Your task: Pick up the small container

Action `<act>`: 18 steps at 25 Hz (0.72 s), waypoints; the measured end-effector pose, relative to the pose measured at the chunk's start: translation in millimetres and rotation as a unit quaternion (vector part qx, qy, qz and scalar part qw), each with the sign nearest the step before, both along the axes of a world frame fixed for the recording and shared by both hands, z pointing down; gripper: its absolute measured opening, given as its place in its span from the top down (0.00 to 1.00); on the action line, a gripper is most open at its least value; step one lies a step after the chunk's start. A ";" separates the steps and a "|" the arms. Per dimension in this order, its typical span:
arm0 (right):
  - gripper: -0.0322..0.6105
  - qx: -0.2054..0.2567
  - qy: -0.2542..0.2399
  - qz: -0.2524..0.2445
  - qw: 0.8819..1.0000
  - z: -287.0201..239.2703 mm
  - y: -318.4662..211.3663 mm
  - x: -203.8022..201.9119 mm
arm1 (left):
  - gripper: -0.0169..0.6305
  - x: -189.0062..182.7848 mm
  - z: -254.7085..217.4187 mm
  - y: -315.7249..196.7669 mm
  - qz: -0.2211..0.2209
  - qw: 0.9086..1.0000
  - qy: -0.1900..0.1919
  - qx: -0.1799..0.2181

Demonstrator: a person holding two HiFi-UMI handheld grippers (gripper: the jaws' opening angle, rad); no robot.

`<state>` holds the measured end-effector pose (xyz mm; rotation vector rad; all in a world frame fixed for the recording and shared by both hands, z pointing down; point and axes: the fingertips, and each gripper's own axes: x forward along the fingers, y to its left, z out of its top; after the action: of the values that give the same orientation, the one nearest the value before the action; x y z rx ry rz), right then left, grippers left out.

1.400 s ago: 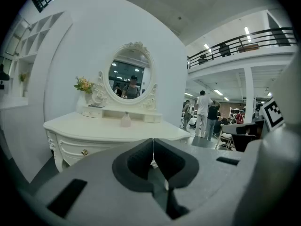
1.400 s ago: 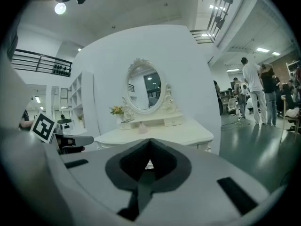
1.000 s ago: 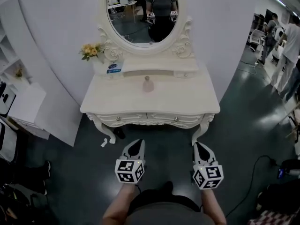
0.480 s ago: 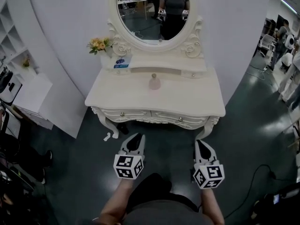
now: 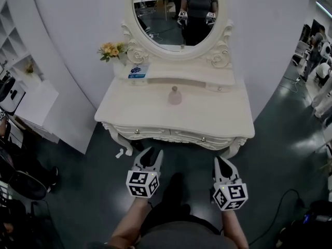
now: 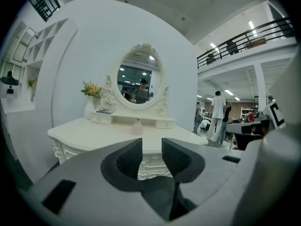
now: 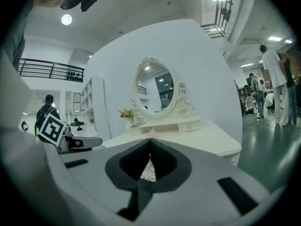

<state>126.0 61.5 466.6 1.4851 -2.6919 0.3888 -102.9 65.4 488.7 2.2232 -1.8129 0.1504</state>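
Two grippers are what we are holding low, side by side, short of the front edge of the tabletop [image 5: 132, 113]. The left gripper [image 5: 151, 154] is opening its jaws, with nothing between them. The right gripper [image 5: 220, 163] is pointing forward with its jaws pressed together and empty. The small container [image 5: 175, 96] is standing upright mid-tabletop, nearer the back edge and well apart from both grippers. Flowers [image 5: 112, 50] are sitting at the back left corner beside the mirror [image 5: 174, 12].
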 end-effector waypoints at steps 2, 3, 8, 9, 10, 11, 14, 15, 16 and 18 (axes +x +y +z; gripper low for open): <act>0.94 -0.001 -0.003 0.003 1.000 -0.8 -14.2 -2.9 | 0.78 -5.2 0.7 -16.0 -0.002 1.000 -0.002 -0.001; 0.94 -0.002 -0.004 0.005 1.000 -1.3 -21.6 -4.6 | 0.77 -8.1 1.0 -24.6 -0.003 1.000 -0.002 -0.001; 0.94 -0.018 -0.010 0.009 1.000 7.1 -56.7 -15.9 | 0.76 -21.2 10.7 -65.5 0.001 1.000 0.004 -0.016; 0.94 -0.023 -0.011 0.007 1.000 9.6 -63.6 -19.9 | 0.76 -24.1 12.5 -74.3 0.003 1.000 0.005 -0.019; 0.94 -0.026 -0.010 0.006 1.000 11.4 -70.8 -23.7 | 0.76 -27.2 13.5 -83.5 0.004 1.000 0.005 -0.020; 0.94 -0.028 -0.008 0.005 1.000 12.6 -78.5 -27.3 | 0.76 -30.2 13.8 -92.9 0.005 1.000 0.004 -0.021; 0.94 -0.031 -0.006 0.005 0.999 14.2 -103.0 -35.7 | 0.75 -39.2 13.7 -121.0 0.007 1.000 0.000 -0.020; 0.94 -0.033 -0.007 0.007 0.999 14.2 -110.6 -38.0 | 0.75 -42.0 13.8 -129.7 0.008 1.000 0.000 -0.021; 0.94 -0.035 -0.007 0.009 0.999 14.1 -117.5 -40.1 | 0.74 -44.5 14.0 -138.0 0.010 1.000 -0.001 -0.022; 0.94 -0.037 -0.008 0.016 0.999 13.4 -129.5 -43.4 | 0.73 -48.4 14.9 -153.9 0.016 1.000 -0.002 -0.024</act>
<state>82.6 -68.1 479.9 1.5128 -2.6372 0.4988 -151.3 -88.4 503.5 2.2212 -1.7577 0.2036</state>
